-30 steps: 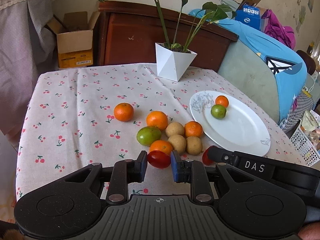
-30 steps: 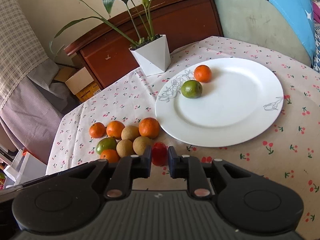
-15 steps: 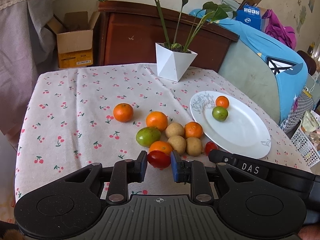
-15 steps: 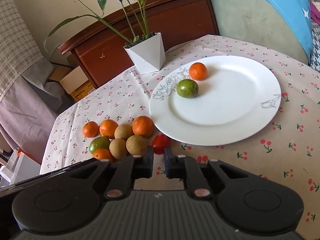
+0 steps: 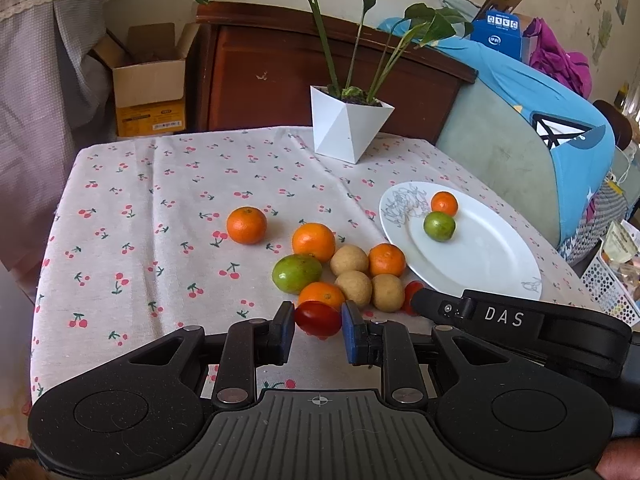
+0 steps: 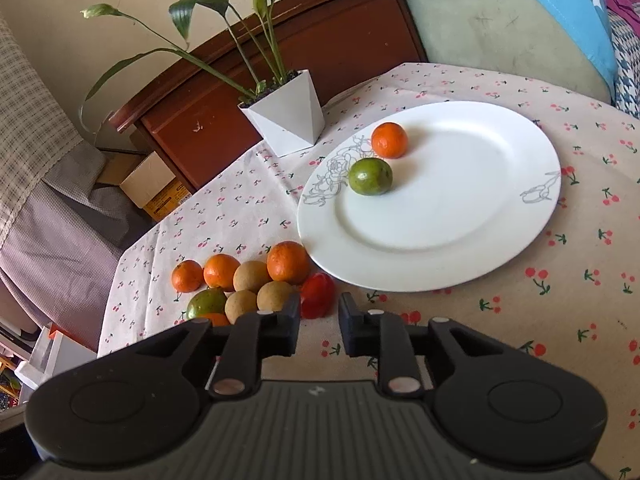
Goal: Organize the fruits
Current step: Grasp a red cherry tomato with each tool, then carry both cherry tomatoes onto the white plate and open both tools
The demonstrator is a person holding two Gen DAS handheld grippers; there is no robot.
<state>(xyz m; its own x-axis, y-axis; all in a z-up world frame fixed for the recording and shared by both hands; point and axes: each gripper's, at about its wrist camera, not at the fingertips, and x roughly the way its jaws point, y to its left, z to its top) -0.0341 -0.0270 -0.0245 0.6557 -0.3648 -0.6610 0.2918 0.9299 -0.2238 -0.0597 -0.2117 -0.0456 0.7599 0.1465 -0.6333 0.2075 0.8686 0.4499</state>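
My left gripper [image 5: 318,326] is shut on a red tomato [image 5: 317,318], held just above the cloth near the fruit pile. My right gripper [image 6: 319,320] is open, its jaws apart; a second red tomato [image 6: 317,295] lies on the cloth just beyond its left finger, next to the white plate [image 6: 520,216]. That tomato also shows in the left wrist view [image 5: 411,297] behind the right gripper's finger. The plate holds an orange [image 6: 389,140] and a green fruit [image 6: 370,176]. The pile has several oranges, a green fruit [image 5: 296,272] and three tan fruits [image 5: 354,287].
A white plant pot [image 5: 349,127] stands at the back of the table. One orange [image 5: 246,225] lies apart to the left of the pile. A wooden cabinet [image 5: 280,68], a cardboard box [image 5: 150,84] and a sofa [image 5: 532,128] lie beyond the table edges.
My right gripper has let go of its red tomato, opened and pulled back; the tomato now lies on the cloth by the plate. My left gripper still holds its tomato.
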